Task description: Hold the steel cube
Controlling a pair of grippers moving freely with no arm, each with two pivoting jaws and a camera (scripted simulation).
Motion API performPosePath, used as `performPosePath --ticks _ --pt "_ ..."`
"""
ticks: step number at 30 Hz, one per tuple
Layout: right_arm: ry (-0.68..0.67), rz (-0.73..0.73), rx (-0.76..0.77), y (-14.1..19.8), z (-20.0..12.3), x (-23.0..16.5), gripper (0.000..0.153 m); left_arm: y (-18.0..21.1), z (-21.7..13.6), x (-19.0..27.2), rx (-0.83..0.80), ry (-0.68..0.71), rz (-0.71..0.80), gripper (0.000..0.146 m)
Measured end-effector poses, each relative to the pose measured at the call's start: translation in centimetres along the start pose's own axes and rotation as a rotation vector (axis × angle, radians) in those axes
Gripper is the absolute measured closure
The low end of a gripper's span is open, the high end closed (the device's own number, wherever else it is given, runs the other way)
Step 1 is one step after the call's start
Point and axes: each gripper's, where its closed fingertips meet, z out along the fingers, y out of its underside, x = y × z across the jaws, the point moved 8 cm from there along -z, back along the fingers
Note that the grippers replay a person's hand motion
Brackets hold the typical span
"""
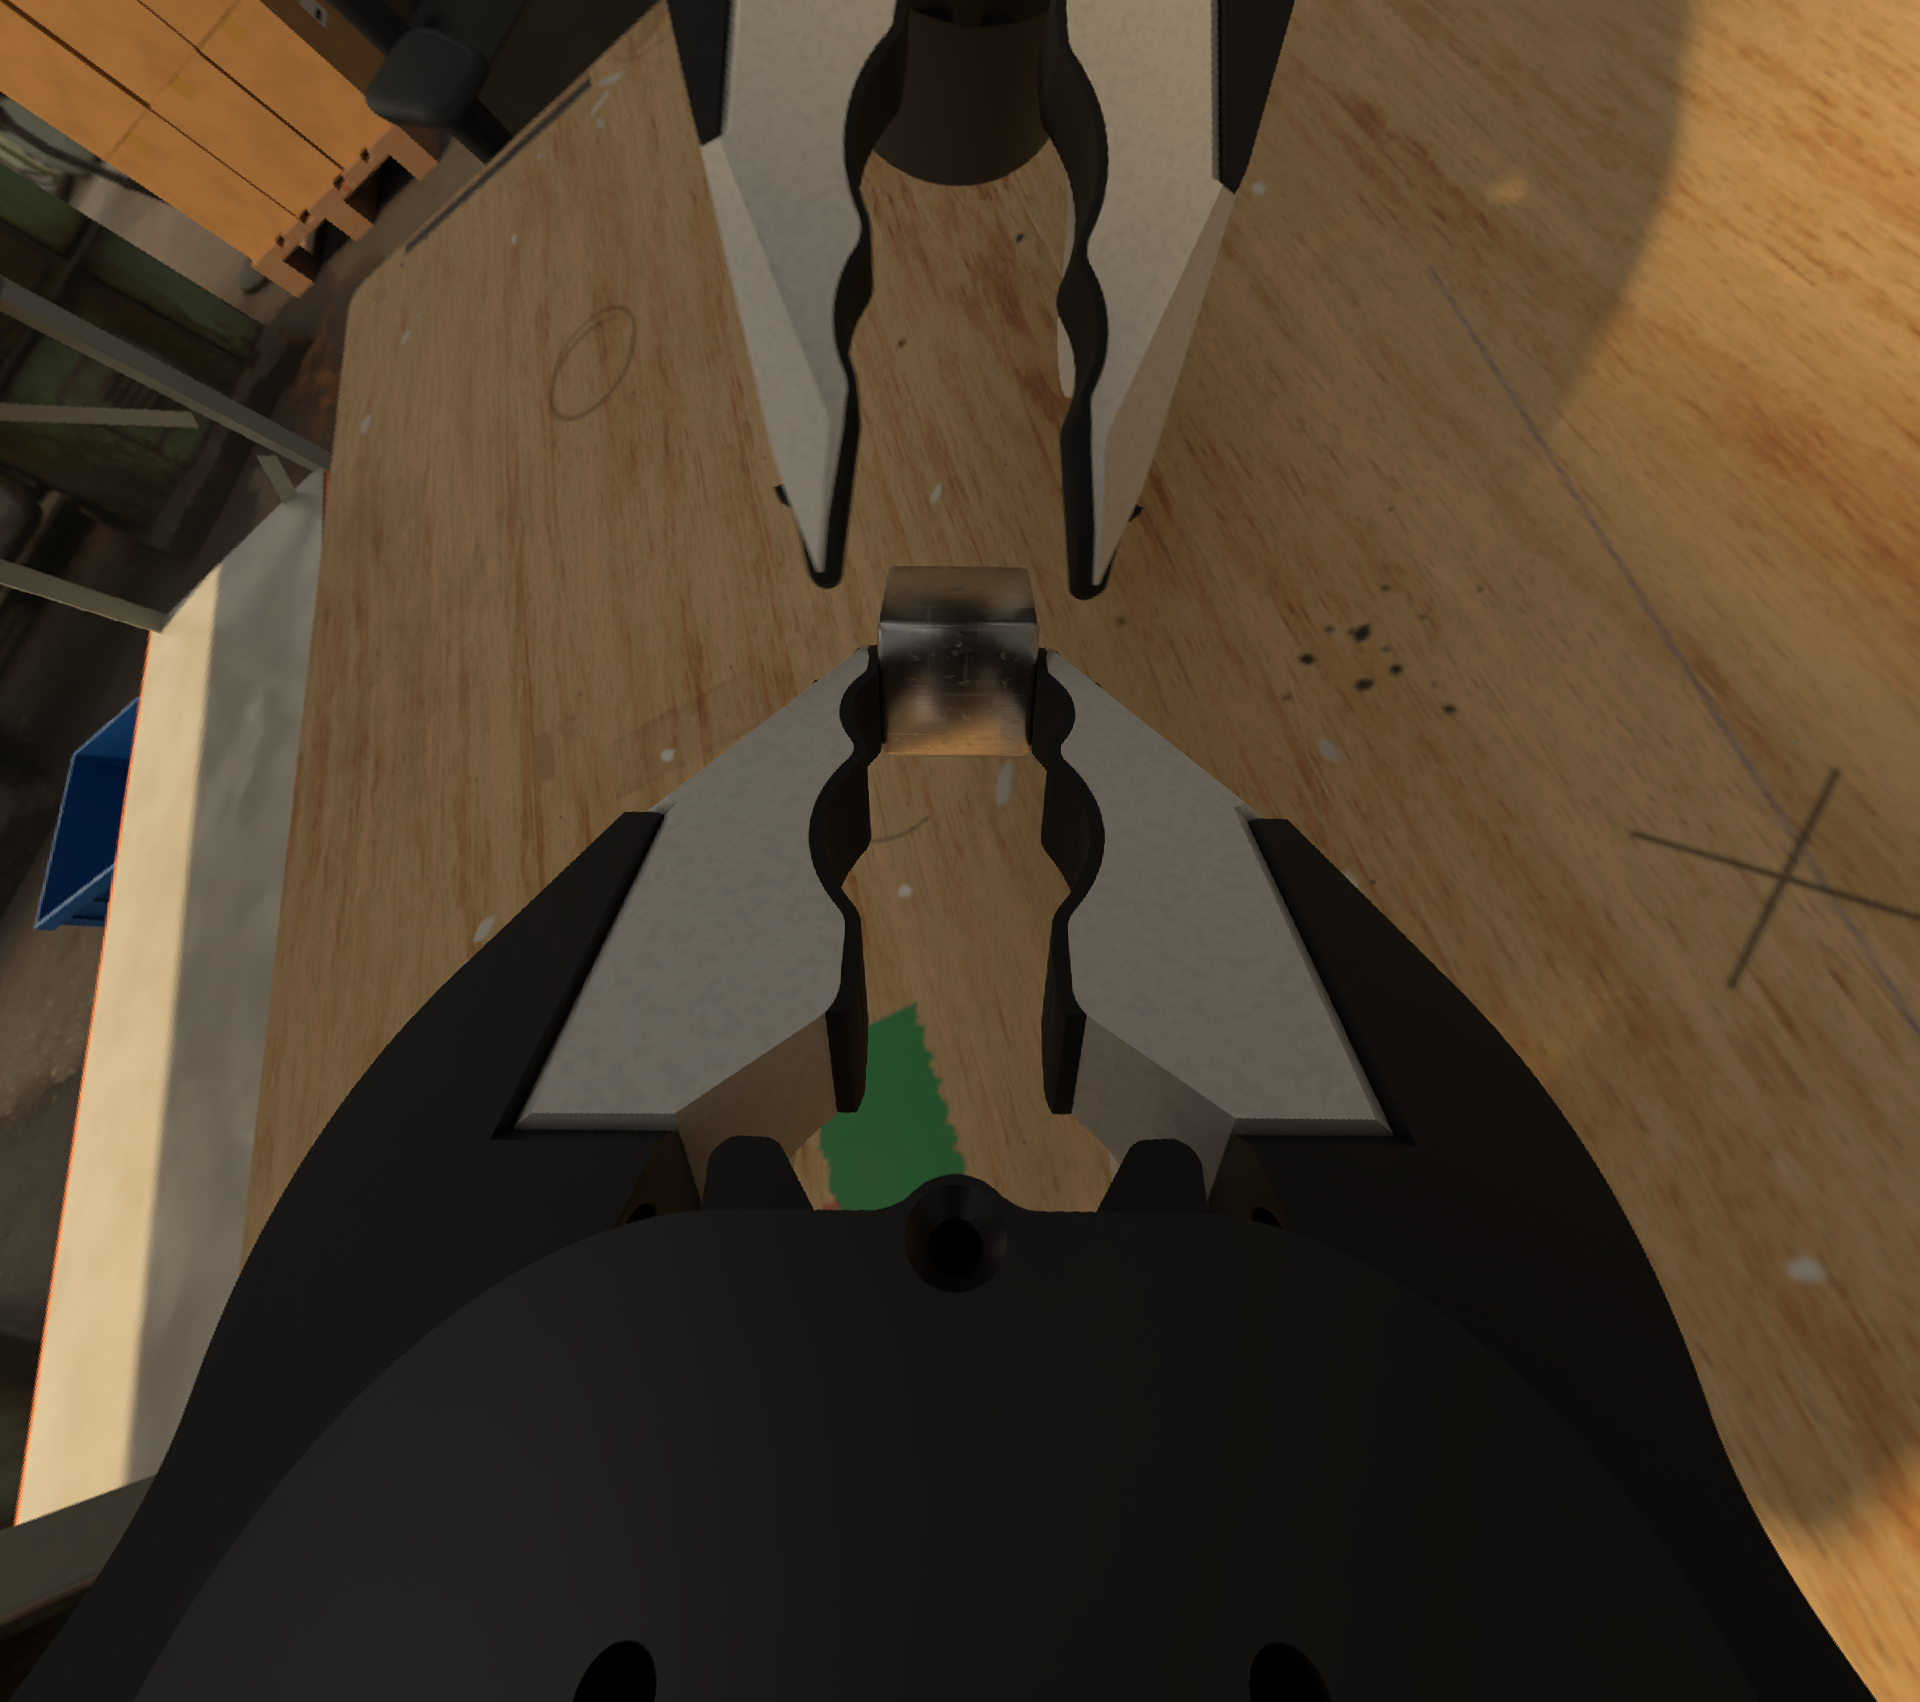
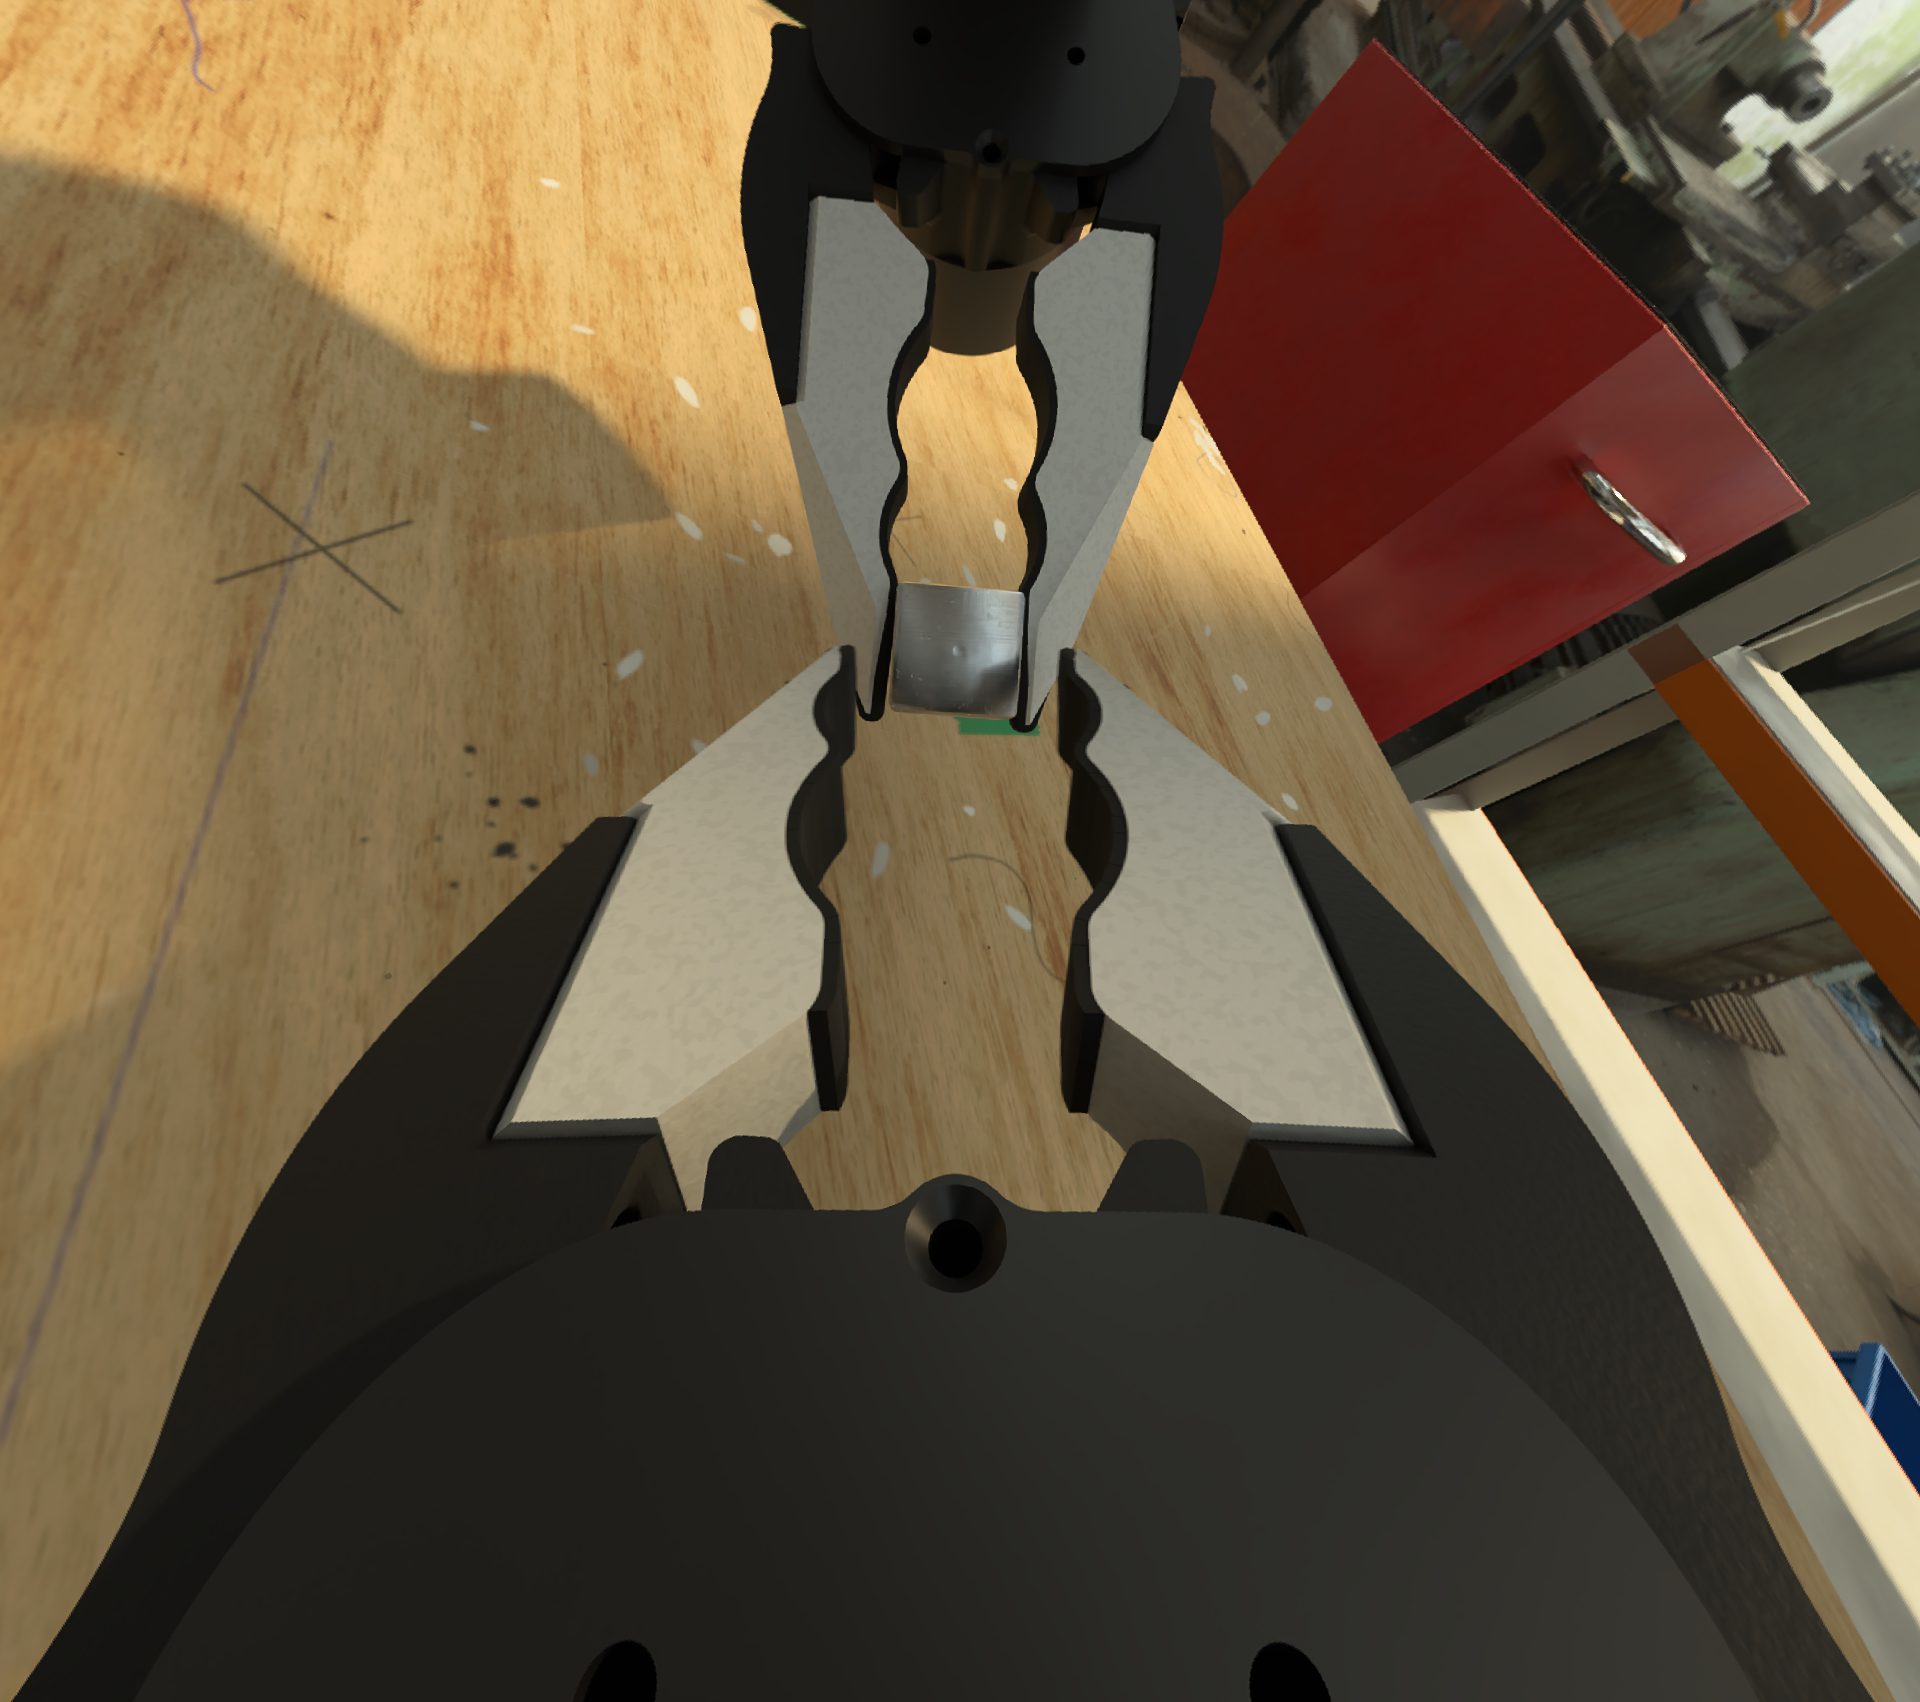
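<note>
The steel cube [image 1: 956,681] is a small shiny block held between the fingertips of my left gripper [image 1: 956,665], which is shut on it above the wooden table [image 1: 499,613]. My right gripper [image 1: 953,582] faces it from the far side, open, with its tips just beyond the cube and not touching it. In the right wrist view the cube [image 2: 956,650] sits in the left gripper [image 2: 948,712], and my right gripper [image 2: 956,660] is open with its fingertips [image 2: 844,665] spread wider than the left gripper's tips.
A green patch [image 1: 894,1112] lies on the table under the grippers. A red cabinet [image 2: 1455,405] stands beyond the table's edge. A blue bin [image 1: 88,821] and wooden crates [image 1: 156,42] lie off the other side. A pencilled cross [image 1: 1782,878] marks the tabletop.
</note>
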Motion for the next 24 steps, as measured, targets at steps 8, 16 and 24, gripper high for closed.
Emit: performPosePath --ticks 8,16,24 --pt "0.033 0.053 0.051 -0.2 -0.9 1.1 0.124 0.4 -1.2 -1.0 0.088 -0.029 -0.052 0.118" --pt "0.007 0.062 -0.064 0.8 0.0 0.6 0.120 0.4 -1.1 -0.7 0.028 -0.035 0.014 0.118" --pt "0.009 0.030 -0.060 0.5 0.0 0.6 0.117 0.5 -0.8 -0.8 0.065 -0.030 -0.016 0.118"
